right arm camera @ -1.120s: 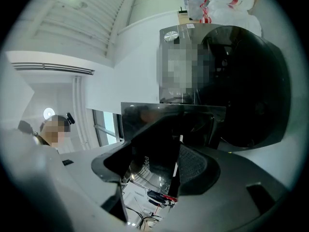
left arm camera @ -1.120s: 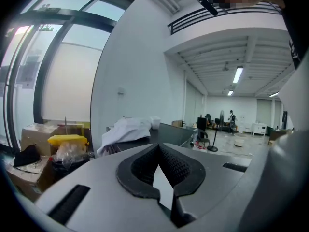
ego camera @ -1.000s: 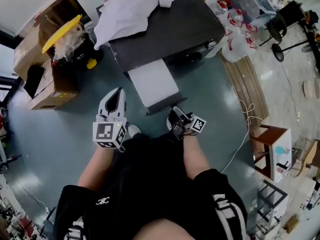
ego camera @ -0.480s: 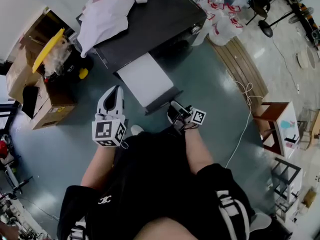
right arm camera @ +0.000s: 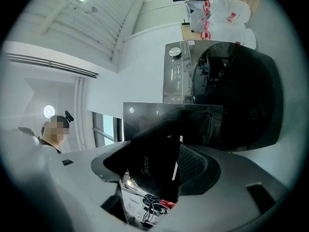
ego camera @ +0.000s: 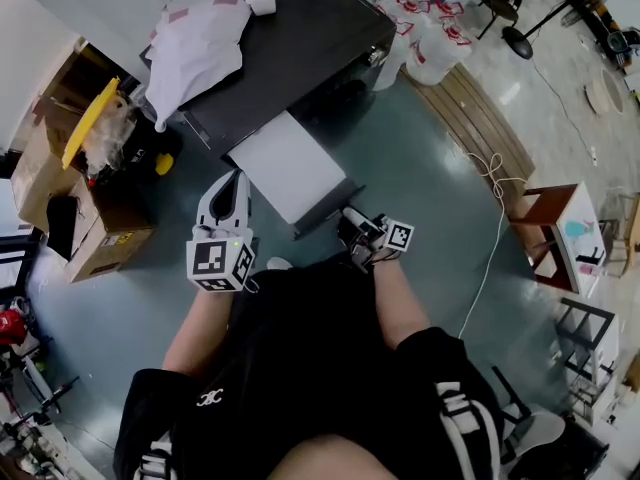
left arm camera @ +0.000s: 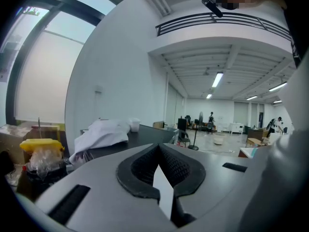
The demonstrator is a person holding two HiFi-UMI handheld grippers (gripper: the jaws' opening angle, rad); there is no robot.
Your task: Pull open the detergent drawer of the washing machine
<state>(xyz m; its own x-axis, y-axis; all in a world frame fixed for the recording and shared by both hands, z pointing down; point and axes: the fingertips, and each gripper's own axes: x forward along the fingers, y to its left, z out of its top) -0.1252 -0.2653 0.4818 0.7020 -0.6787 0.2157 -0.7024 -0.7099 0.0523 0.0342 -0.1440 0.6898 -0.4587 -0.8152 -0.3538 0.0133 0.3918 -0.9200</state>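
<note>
- Out from the front of the washer, the white drawer stands well clear over the floor, its top bare.
- The drawer's dark front panel forms its near end, close to the person's knees.
- The right hand-held gripper is clamped on that panel. Its own view shows the dark, branded panel filling the gap between the jaws, with the washer's round door behind.
- The left hand-held gripper hangs just beside the drawer's left edge without touching it. Its jaws are closed on nothing, leaving only a thin wedge of light between the pads.
- A white cloth lies on the washer's top, away from the work.
- By my reading, the pull is mostly or wholly done, since a long stretch of drawer is already exposed.
- What may be left is a last bit of travel to the stop, then letting go. I cannot tell whether the drawer has reached its limit.
</note>
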